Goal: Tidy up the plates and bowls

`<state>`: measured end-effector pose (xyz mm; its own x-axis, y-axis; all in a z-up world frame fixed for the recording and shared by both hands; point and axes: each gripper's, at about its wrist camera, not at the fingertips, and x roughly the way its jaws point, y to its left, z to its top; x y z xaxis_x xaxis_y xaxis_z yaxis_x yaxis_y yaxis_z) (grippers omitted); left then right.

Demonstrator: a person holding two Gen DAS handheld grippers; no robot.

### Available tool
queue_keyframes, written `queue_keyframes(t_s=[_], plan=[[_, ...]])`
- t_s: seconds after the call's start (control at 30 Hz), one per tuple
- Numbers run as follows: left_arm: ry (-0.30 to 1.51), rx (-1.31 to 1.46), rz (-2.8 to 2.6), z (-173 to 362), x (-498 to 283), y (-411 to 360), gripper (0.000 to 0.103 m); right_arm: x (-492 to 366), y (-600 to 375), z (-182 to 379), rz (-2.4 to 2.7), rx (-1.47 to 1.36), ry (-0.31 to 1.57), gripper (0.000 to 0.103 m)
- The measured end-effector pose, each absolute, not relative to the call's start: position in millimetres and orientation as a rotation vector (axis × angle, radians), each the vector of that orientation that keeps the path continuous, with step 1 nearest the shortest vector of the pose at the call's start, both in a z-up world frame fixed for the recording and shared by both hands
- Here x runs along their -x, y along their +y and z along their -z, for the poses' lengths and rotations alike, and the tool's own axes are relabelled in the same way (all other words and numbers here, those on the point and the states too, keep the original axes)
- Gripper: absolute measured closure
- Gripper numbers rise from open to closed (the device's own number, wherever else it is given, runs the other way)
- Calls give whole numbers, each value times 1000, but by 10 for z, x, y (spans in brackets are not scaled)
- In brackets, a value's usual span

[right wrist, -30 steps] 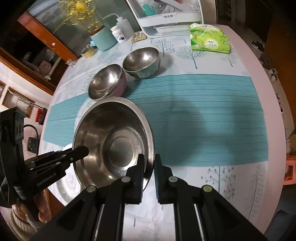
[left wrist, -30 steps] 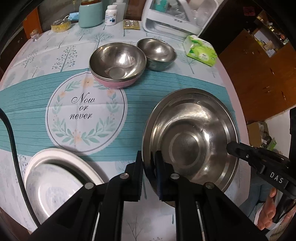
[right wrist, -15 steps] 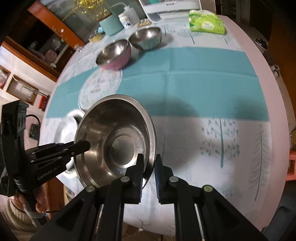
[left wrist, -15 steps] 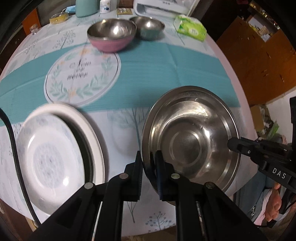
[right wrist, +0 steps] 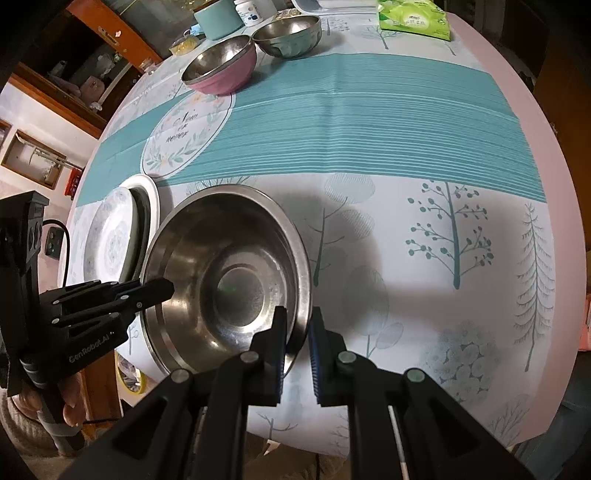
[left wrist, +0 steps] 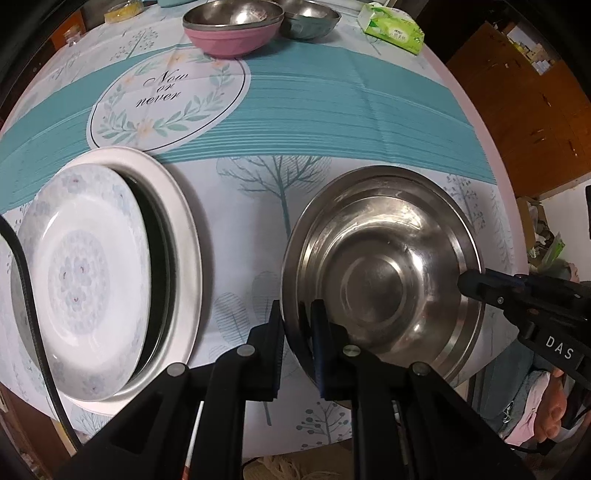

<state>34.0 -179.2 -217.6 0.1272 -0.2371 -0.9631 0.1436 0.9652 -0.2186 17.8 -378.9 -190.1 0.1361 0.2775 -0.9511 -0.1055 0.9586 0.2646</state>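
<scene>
My left hand-held gripper [left wrist: 297, 332] and right hand-held gripper [right wrist: 298, 338] pinching opposite rims of the steel basin [left wrist: 380, 273], hovering near the bench [right wrist: 424, 369] edge, just beside the white plates [left wrist: 92, 280].

black left claw [left wrist: 297, 332], silver screws, blue pads; right claw [right wrist: 297, 334] alike.

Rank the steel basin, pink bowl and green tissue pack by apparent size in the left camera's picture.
1. Large steel basin, though nearness inflates it.
2. Pink-sided steel bowl.
3. Green tissue pack, partly cut off.
</scene>
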Motion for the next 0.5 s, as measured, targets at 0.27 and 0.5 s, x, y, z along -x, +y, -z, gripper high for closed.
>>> queue_keyframes(t_s=[0.27,0.5], plan=[[1434,74,266,2274,-357,-1735,91,-204,-3677,2017,-277,-113,1427,92],[1423,43,278,2275,-367,-1777,91,-229,-3666,2063,-265,-99,1431,92]])
